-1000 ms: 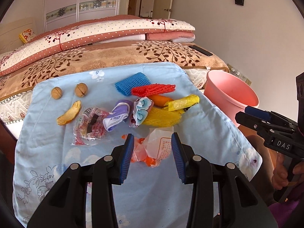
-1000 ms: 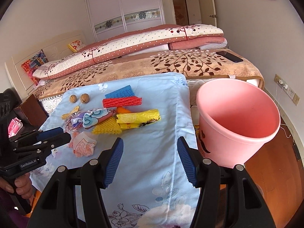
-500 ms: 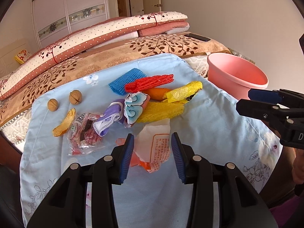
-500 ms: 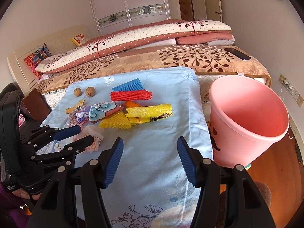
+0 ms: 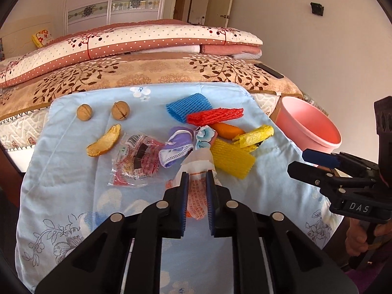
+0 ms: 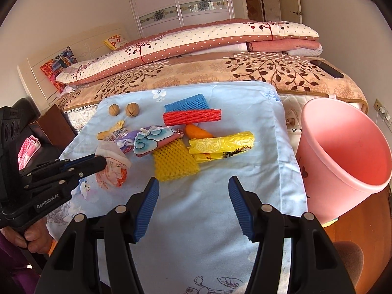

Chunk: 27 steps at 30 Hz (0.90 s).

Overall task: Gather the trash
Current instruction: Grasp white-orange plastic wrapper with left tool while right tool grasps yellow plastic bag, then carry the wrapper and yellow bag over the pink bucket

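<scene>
Left gripper [image 5: 197,175] jaws were closing on white-orange wrapper [image 5: 198,191] between them, near cloth edge; right gripper [image 6: 192,183] spread, empty.

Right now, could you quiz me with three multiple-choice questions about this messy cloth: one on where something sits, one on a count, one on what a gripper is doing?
1. Where is the pink bucket?
A. beside the blue cloth's right edge
B. on the bed
C. among the trash

2. How many walnuts lie on the cloth?
A. one
B. two
C. four

3. What is between the left gripper's jaws?
A. the yellow foam net
B. nothing
C. the white-and-orange wrapper

Answers: 1 A, it stands on the floor off that edge. 2 B, a pair at the far left. 3 C, the jaws are closing around it.
</scene>
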{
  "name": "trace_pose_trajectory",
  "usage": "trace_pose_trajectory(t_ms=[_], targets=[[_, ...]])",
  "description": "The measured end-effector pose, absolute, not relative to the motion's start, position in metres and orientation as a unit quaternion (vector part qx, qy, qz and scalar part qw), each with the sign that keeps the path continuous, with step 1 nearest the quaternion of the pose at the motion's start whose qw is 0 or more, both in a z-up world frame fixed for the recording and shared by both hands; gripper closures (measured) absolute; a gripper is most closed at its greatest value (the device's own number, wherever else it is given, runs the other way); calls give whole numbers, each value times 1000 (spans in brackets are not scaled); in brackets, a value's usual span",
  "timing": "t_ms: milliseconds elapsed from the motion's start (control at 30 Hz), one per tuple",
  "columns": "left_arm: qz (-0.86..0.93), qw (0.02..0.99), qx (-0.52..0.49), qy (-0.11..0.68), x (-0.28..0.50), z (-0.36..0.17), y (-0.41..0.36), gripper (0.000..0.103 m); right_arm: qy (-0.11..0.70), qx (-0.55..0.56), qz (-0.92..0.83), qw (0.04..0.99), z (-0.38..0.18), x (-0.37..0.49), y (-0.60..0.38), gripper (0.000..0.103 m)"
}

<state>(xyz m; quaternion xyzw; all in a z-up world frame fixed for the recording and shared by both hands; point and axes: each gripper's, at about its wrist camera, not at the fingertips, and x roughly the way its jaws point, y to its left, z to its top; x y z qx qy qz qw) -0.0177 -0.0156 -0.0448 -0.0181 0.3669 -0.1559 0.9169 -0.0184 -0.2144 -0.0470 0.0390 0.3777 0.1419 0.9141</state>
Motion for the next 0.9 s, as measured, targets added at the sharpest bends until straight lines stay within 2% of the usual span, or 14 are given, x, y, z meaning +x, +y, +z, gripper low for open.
trace_pose_trajectory(t_ms=[300, 500, 867, 900], targets=[[-145, 920, -60, 358, -19, -38, 13, 90, 394, 77, 105, 910, -50, 24, -229, 45], [-161, 920, -82, 347, -24, -30, 22, 90, 422, 135, 76, 893, -61, 65, -247, 45], [-156, 918, -97, 351, -20, -30, 33, 90, 476, 176, 36, 861, -89, 107, -255, 45], [-155, 918, -98, 351, -20, -30, 34, 90, 472, 175, 35, 864, -89, 106, -254, 48]])
